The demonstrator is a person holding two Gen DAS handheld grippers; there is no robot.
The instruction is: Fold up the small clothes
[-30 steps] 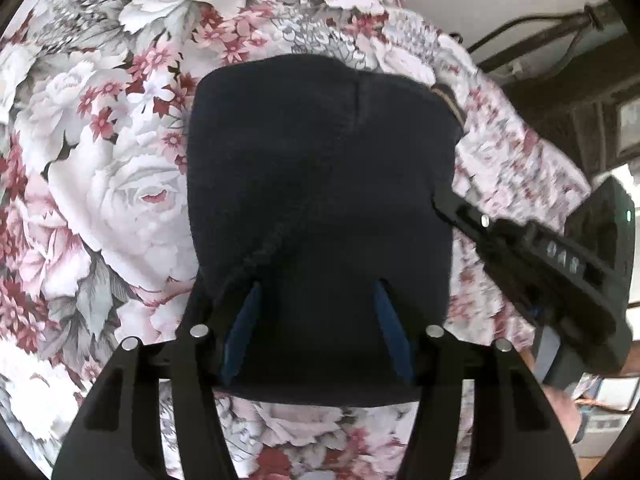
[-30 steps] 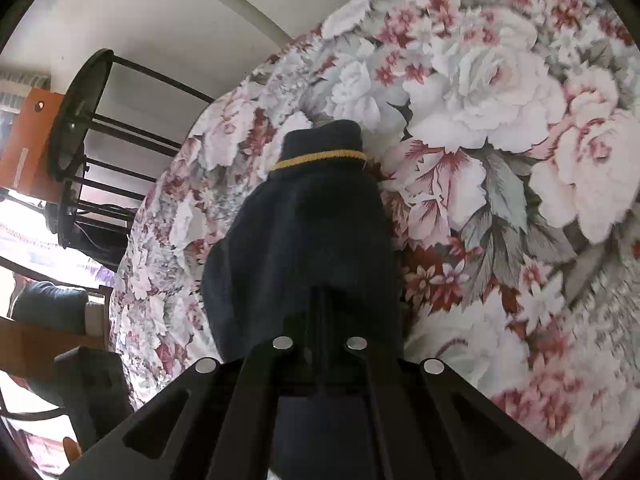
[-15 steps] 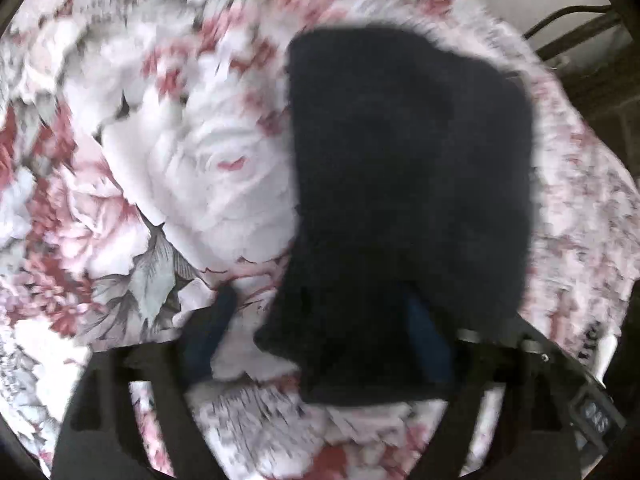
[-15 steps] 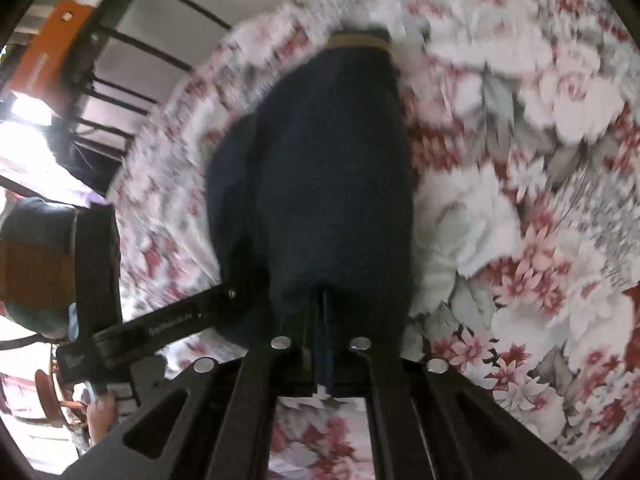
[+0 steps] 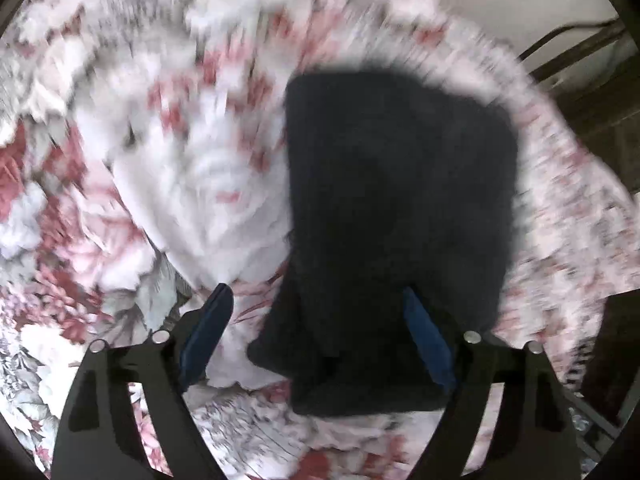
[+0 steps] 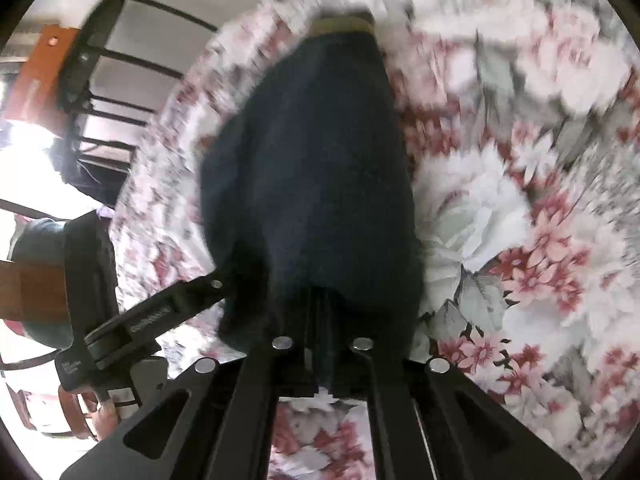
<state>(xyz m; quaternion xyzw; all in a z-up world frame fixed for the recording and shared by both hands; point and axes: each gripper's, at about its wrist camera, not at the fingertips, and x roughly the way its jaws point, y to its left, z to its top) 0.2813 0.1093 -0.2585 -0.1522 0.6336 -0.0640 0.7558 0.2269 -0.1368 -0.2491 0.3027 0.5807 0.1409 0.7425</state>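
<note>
Navy garment on floral cloth; no containers.

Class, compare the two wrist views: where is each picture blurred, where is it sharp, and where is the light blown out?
Left wrist view: the floral cloth is streaked with motion blur and the dark garment has soft edges, while the left gripper stays sharp. Right wrist view: the cloth smears towards the top, the right gripper is crisp, and the bright area at the left edge is overexposed. Both show fisheye curving.

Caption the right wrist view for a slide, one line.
Right tool shut on the near edge of a dark navy garment lying on a floral cloth.
</note>
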